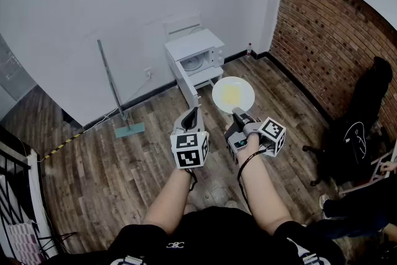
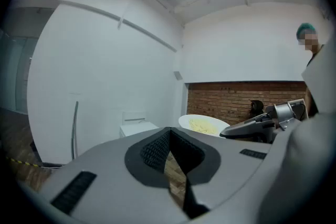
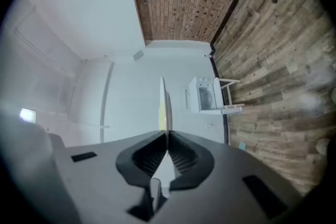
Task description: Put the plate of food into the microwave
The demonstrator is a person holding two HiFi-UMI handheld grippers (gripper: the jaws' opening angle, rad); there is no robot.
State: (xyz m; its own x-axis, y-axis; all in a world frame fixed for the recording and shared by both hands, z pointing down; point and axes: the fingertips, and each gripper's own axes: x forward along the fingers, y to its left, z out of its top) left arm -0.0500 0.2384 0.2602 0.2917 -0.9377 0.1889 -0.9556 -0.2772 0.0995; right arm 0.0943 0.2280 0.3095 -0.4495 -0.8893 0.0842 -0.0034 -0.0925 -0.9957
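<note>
At mid-air before the person, held level: white plate (image 1: 233, 95), round, bearing yellow food (image 1: 231, 94). Near edge of the rim clamped between the jaws of the right gripper (image 1: 238, 112). Left gripper (image 1: 193, 113): just beside the right one, jaws together, nothing between them. White microwave (image 1: 193, 54): beyond the plate and apart from it, door (image 1: 206, 76) open, on a white stand (image 1: 189, 91) against the wall. Mop (image 1: 116, 96): leaning on that wall, further left. Wood floor (image 1: 124, 164): beneath all.

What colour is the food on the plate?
Pale yellow food on a white plate; clearest in the head view.
</note>
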